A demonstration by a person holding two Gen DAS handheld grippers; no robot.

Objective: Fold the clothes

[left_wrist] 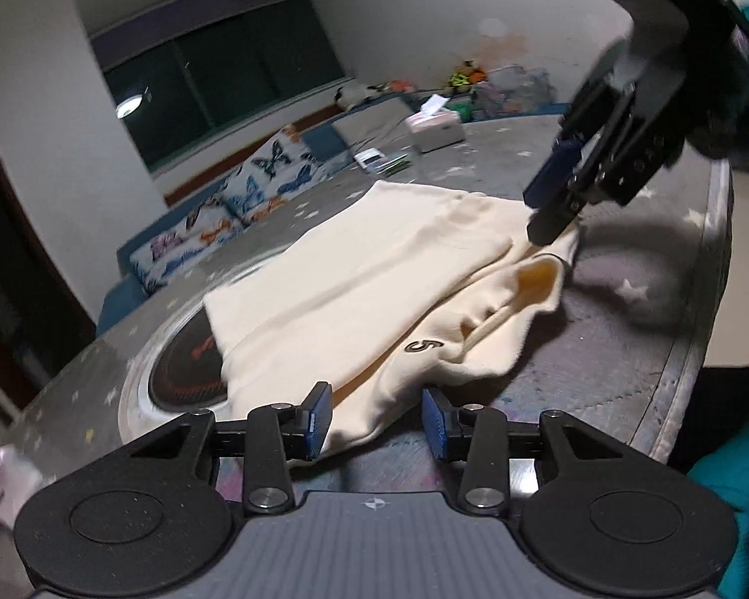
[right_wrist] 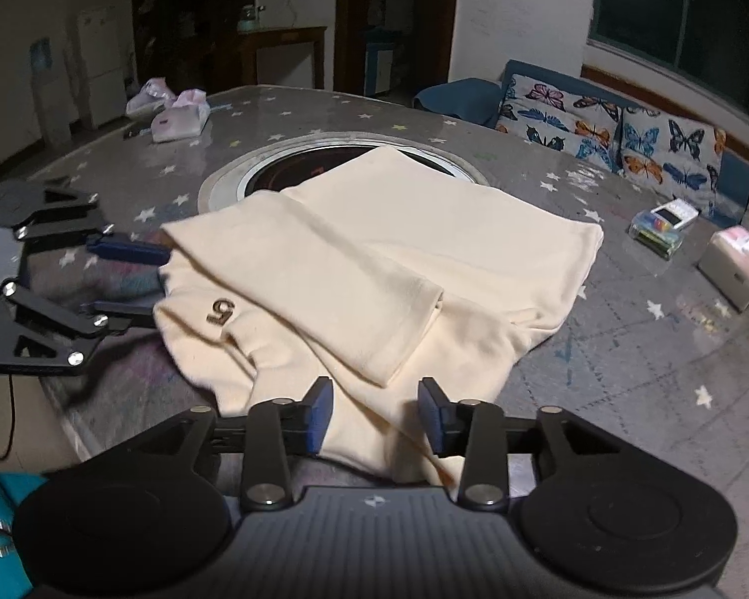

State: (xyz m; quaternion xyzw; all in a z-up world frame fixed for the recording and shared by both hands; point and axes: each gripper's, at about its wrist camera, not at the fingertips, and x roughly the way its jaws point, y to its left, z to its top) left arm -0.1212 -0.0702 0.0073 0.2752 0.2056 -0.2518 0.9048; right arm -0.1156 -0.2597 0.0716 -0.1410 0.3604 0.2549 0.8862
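Round grey star-print table [right_wrist: 624,374], inset burner [right_wrist: 294,174] at its centre. Cream shirt [right_wrist: 374,259] lies partly folded on it, far edge over the burner, sleeve folded across, "5" mark [right_wrist: 220,310] near left gripper [left_wrist: 377,422]. Left gripper jaws apart, shirt hem between blue pads, not clamped. Right gripper [right_wrist: 376,417] jaws apart too, fabric edge between them, released. Tissue box [right_wrist: 739,269] far right of right gripper.
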